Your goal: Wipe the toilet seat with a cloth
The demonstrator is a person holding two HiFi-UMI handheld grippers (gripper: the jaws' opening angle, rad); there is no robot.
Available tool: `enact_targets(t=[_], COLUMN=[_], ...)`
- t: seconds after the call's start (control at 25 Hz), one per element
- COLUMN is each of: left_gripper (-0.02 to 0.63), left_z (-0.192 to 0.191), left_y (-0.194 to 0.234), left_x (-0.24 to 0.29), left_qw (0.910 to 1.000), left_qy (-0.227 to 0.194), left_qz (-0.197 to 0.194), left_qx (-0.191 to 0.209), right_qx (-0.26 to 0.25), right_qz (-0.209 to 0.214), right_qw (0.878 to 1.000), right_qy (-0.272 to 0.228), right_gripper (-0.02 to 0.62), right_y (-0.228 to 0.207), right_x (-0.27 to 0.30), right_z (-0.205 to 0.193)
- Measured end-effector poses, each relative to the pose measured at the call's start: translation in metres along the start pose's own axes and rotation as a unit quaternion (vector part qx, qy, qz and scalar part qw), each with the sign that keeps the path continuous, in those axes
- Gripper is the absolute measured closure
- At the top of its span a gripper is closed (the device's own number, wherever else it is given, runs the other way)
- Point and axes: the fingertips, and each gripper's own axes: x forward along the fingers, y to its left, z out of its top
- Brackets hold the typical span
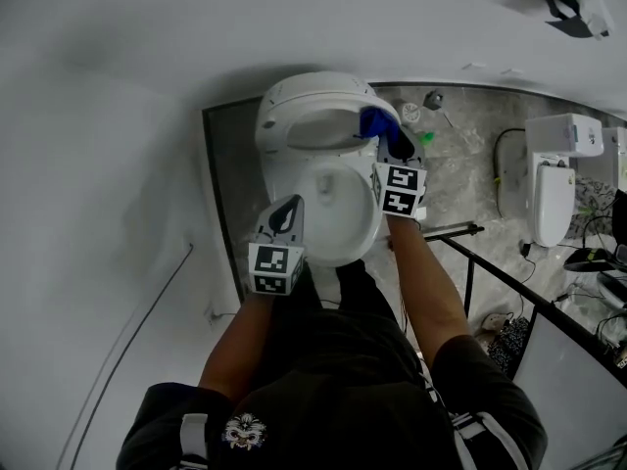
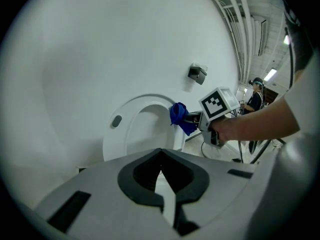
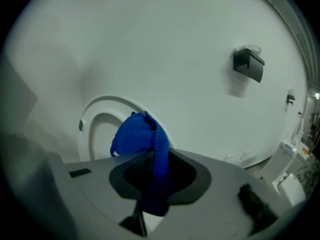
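The right gripper point(image 1: 393, 143) has its fingers clamped on a blue cloth point(image 1: 373, 120). The cloth bunches just beyond the fingertips and presses against the right edge of the raised seat point(image 1: 304, 106). The left gripper point(image 1: 286, 215) has its fingers shut together on nothing. It hangs over the left rim of the bowl point(image 1: 338, 225), well apart from the cloth.

The step in hand looks to be wiping the seat's edge. To do it well, the wad ahead of the fingertips should meet the seat, not the hard fingers. Light pressure should follow the curve of the ring, since the seat stands upright and a sideways shove could swing it down. The grip looks firm, with a tail of cloth hanging back between the fingers.

The cloth is deep blue and soft, crumpled into a rounded ball. The seat is a glossy white ring, with a small grey bumper point(image 3: 80, 125) off to the left of the fingers.
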Motion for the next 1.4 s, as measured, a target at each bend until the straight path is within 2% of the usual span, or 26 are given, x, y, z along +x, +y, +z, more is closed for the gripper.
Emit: enact_targets(t=[0.2, 0.44, 1.0, 1.4], left_gripper=[0.598, 0.598, 0.598, 0.598], left_z=[-0.003, -0.017, -0.061, -0.107], left_y=[-0.005, -0.007, 0.004, 0.008], left_x=[0.007, 0.017, 0.049, 0.049], left_qw=[1.0000, 0.9998, 0.9991, 0.9973], left_qy=[0.006, 0.016, 0.025, 0.048], left_qz=[0.001, 0.007, 0.017, 0.012], left_qx=[0.001, 0.013, -0.031, -0.054], right_qx=[-0.003, 0.040, 0.008, 0.001], right_qz=[-0.004, 0.006, -0.003, 0.002], right_qw=[1.000, 0.998, 0.991, 0.982], right_qy=[-0.004, 0.047, 0.135, 0.188], right_gripper=[0.523, 0.523, 0.523, 0.523], right_y=[0.000, -0.005, -0.019, -0.004], right_x=[-0.002, 0.008, 0.036, 0.052], right_z=[-0.012, -0.052, -0.149, -0.209])
